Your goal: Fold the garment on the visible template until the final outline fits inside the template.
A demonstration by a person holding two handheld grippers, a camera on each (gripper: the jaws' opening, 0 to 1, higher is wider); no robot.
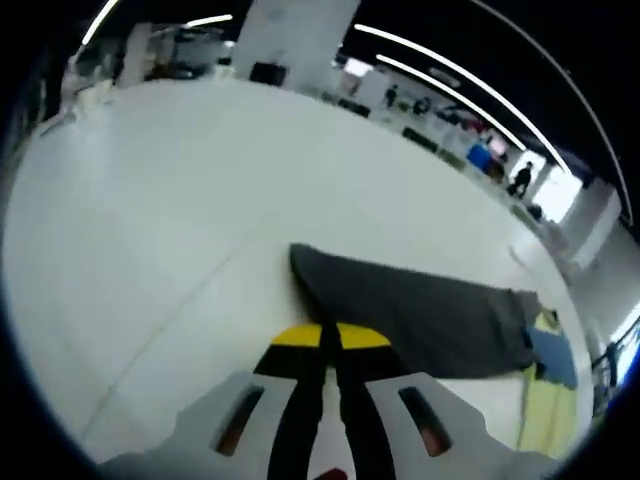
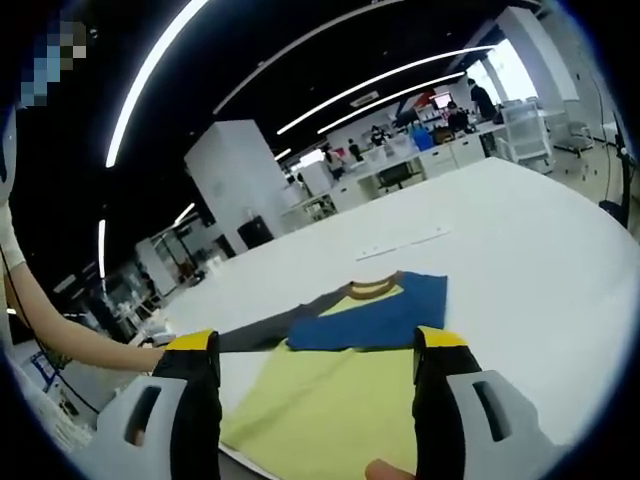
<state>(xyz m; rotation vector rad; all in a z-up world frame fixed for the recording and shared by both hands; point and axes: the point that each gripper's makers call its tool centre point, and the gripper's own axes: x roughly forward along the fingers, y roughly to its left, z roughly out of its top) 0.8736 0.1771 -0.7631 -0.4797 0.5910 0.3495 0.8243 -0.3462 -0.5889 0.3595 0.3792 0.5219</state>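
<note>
— Nearest the lens in the left gripper view, what was there?

— Yellow-tipped black jaws of the left gripper, pressed together with nothing between them, just short of the dark grey sleeve of the garment. The sleeve lay flat across the broad white counter, running away to the right, where a blue panel and a pale yellow panel of the same shirt showed at the edge.

— Was the gripper touching the cloth?

— I could not tell; the tips sat right at the sleeve's near edge.

— And the right gripper view?

— Closest were the right gripper's two jaws, standing well apart and holding nothing. Between and beyond them lay the yellow, blue and grey T-shirt spread on the counter, its yellow body nearest, the blue shoulder part behind it, a yellow collar at the far end, and the grey sleeve reaching out to the left. A person's bare forearm came in from the left edge toward that jaw.

— Any template?

— No outline could be made out under the cloth.
</note>
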